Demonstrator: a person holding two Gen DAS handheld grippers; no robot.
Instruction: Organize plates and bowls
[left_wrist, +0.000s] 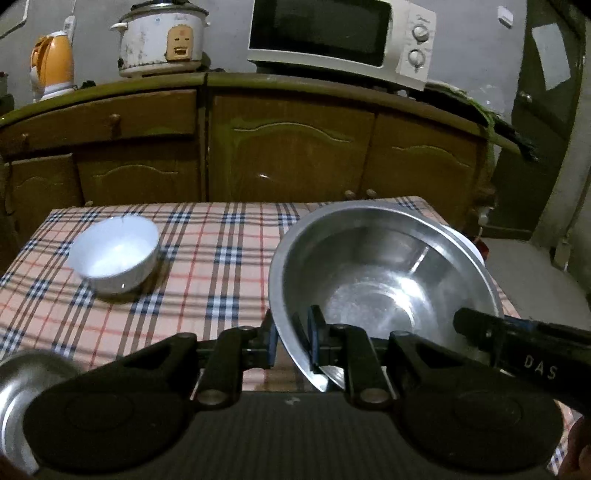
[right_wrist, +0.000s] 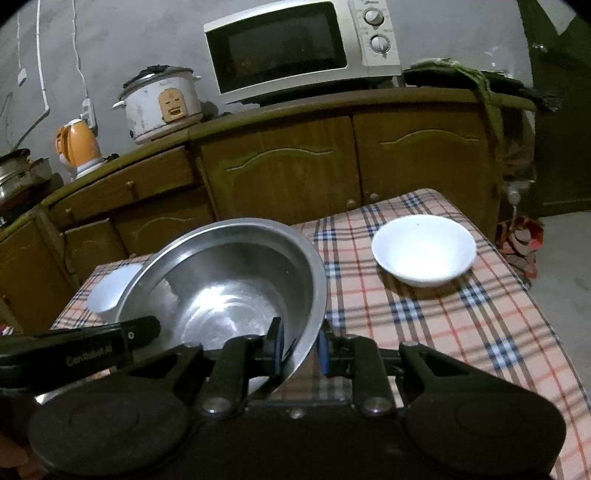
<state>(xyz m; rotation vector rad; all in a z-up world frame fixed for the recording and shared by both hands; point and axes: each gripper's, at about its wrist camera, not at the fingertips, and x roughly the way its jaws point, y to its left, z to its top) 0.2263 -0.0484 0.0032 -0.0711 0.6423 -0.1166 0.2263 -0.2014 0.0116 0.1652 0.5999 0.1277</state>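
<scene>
Item: large steel bowl (left_wrist: 384, 273), round, shiny, empty. Held clear of the table by its rim from two sides, tilted so its inside faces both cameras.

Item: left gripper (left_wrist: 293, 341), black with blue pads. Jaws nearly closed, pinching the near left rim of the steel bowl, one pad inside the wall, one outside.

Item: right gripper (right_wrist: 301, 345), same make. Jaws nearly closed, pinching the bowl's near right rim, one pad inside, one outside. Its arm shows at the right edge of the left wrist view, reaching over the bowl.

Item: table (right_wrist: 461, 325), covered with a pink, navy and red plaid cloth.

Item: white bowl (left_wrist: 116, 253), deep, straight-sided, empty. Stands upright on the cloth to the left of the steel bowl, well apart from it.

Item: shallow white bowl (right_wrist: 424, 251), wide, empty. Stands upright on the cloth to the right of the steel bowl; in the left wrist view only a sliver of it shows behind the steel rim.

Item: second steel vessel (left_wrist: 18, 391), partly seen at the lower left corner of the left wrist view; blurred.

Item: wooden cabinet (left_wrist: 291, 155) behind the table, bearing a white microwave (left_wrist: 340, 35), a white rice cooker (left_wrist: 162, 38) and an orange kettle (left_wrist: 53, 66).
</scene>
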